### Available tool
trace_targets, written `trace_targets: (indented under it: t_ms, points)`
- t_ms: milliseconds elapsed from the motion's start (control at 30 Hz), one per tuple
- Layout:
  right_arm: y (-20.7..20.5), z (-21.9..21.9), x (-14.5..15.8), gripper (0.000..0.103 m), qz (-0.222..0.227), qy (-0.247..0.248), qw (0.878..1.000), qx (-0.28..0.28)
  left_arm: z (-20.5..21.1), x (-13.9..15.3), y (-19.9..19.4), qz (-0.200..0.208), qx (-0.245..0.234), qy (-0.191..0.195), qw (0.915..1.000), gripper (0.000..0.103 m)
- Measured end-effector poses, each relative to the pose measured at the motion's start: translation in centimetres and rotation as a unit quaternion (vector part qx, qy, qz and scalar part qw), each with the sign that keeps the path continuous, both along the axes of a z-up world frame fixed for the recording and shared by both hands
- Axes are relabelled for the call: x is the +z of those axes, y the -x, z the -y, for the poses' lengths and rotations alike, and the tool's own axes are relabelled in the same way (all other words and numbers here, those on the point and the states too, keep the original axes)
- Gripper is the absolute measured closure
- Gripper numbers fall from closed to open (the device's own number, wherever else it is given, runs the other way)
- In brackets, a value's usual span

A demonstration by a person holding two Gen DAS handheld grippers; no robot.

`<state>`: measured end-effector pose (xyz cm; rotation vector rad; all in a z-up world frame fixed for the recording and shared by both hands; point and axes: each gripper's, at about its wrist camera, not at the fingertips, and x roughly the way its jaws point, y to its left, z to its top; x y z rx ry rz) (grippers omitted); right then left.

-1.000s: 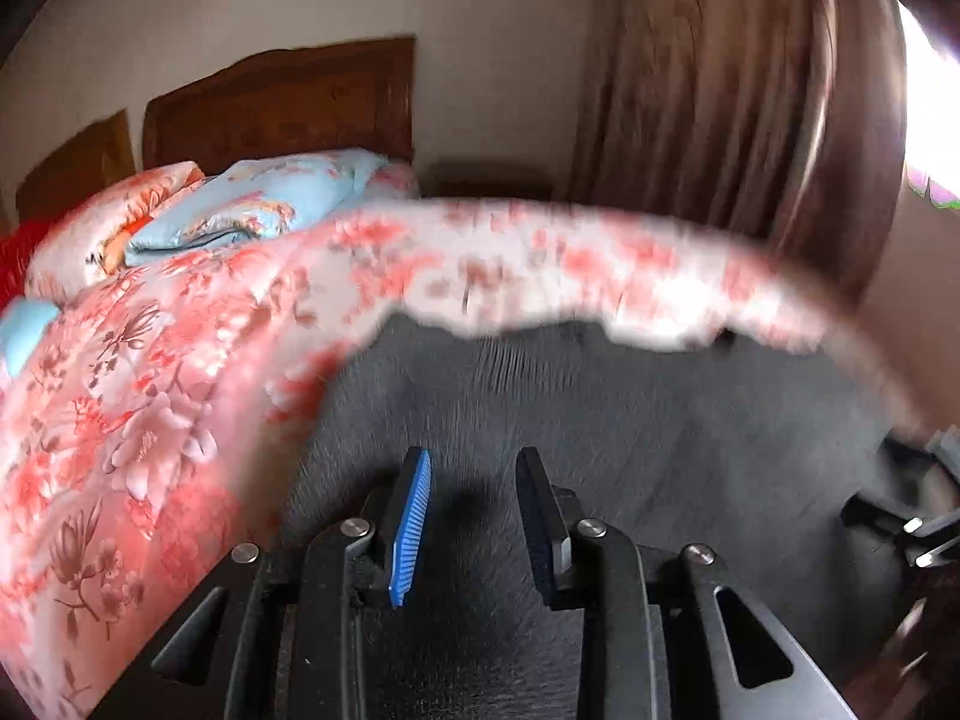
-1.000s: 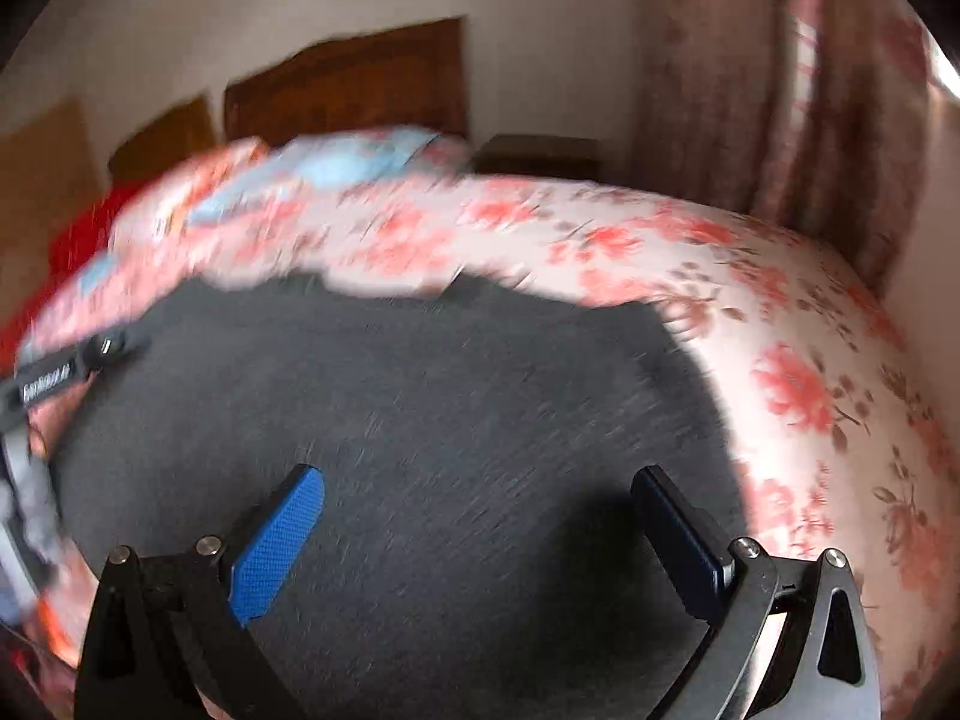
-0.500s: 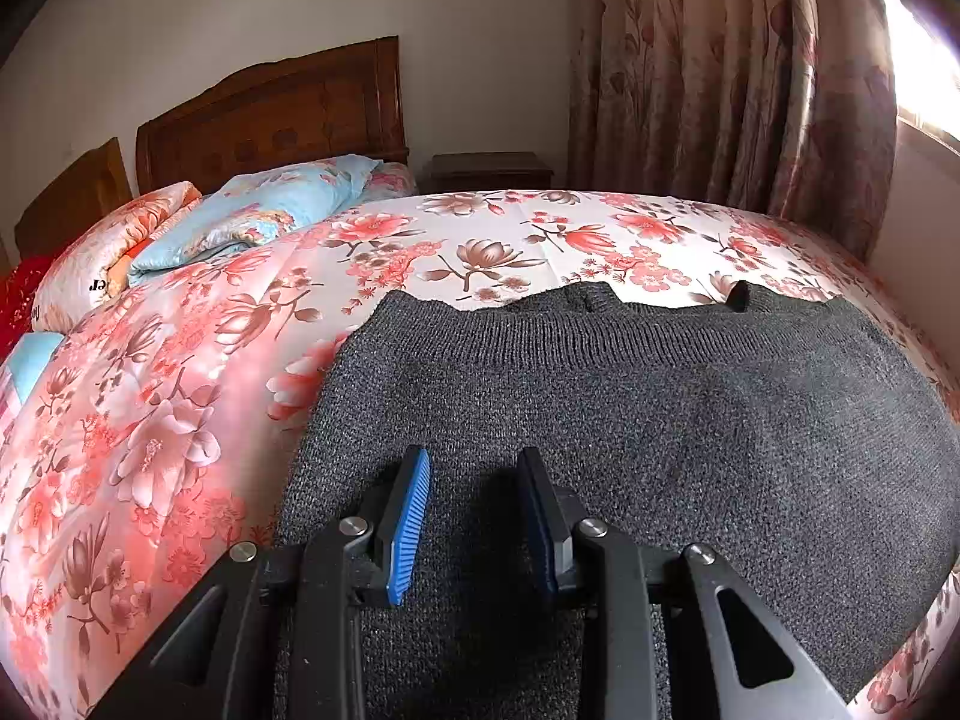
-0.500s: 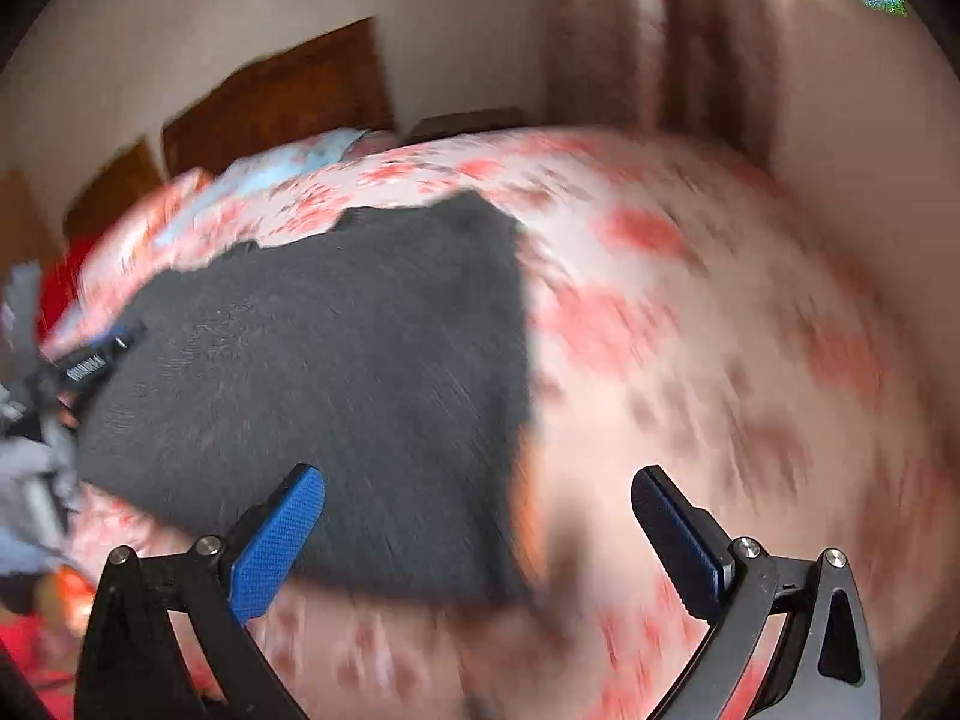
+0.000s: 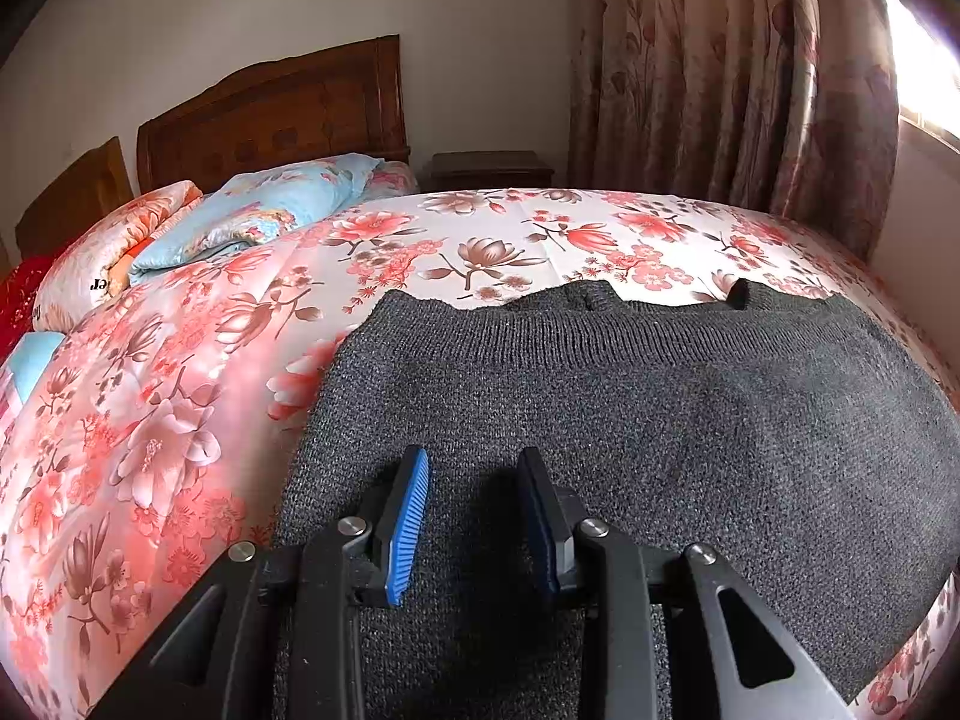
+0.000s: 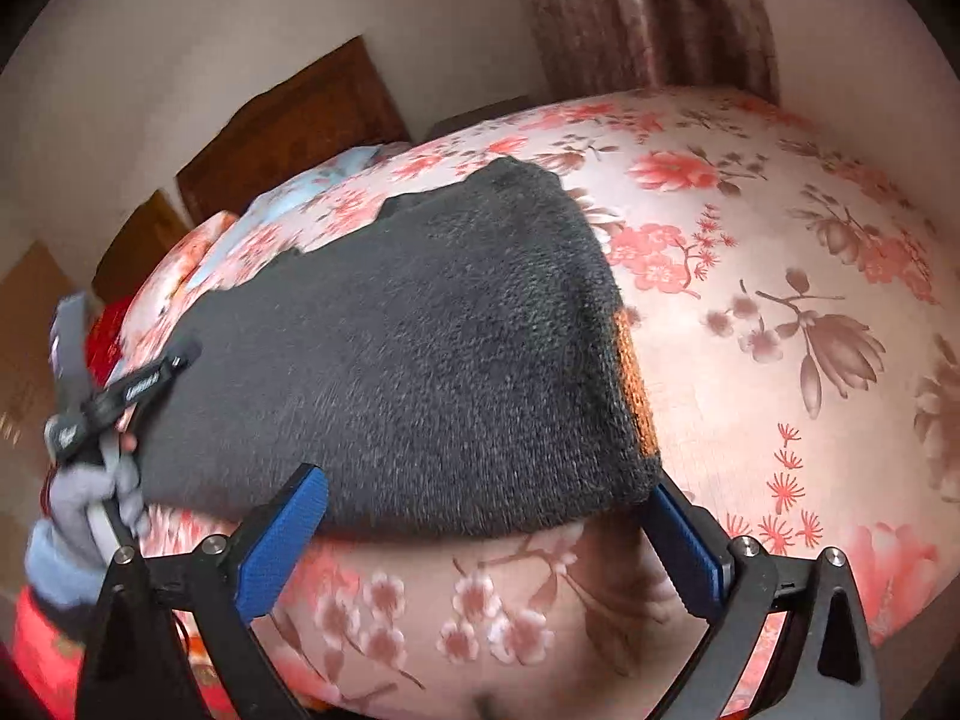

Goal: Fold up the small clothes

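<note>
A dark grey knitted sweater (image 5: 630, 420) lies flat on the floral bedspread (image 5: 180, 390), its ribbed hem toward the far side. My left gripper (image 5: 474, 480) hovers over the sweater's near left part, jaws a small gap apart with nothing between them. In the right wrist view the sweater (image 6: 408, 360) shows folded, with an orange strip along its right edge. My right gripper (image 6: 486, 516) is wide open at the sweater's near right corner, empty. The left gripper (image 6: 120, 396) and gloved hand appear at the far left.
Pillows and a folded quilt (image 5: 240, 216) lie at the head of the bed by a wooden headboard (image 5: 270, 114). A nightstand (image 5: 486, 168) and floral curtains (image 5: 720, 72) stand beyond. The bedspread (image 6: 780, 330) stretches right of the sweater.
The right gripper swung away off the sweater to its near right corner, still wide open. The left gripper stayed over the sweater with the same narrow gap. The sweater settled flat.
</note>
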<state>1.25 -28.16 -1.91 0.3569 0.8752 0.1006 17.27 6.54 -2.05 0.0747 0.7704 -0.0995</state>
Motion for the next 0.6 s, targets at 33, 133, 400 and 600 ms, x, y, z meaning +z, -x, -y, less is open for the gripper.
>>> trace_targets:
  t_ms: [33,133,400,600]
  points:
    - [0.0,0.0,0.2,0.0,-0.018,0.003,1.0,0.006,0.0,0.0,0.0,0.0,0.0,0.001,1.0,0.072]
    - [0.6,0.2,0.4,0.0,-0.045,-0.012,0.999,0.023,-0.1,0.0,-0.1,-0.001,0.0,0.005,1.0,0.071]
    - [0.9,-1.3,0.1,0.0,-0.023,-0.011,0.999,0.025,0.2,-0.1,-0.1,-0.001,0.0,-0.003,1.0,0.07]
    - [-2.1,-2.3,0.0,0.0,0.024,-0.052,0.998,0.014,0.2,-0.2,-0.1,-0.001,-0.002,-0.001,1.0,0.07]
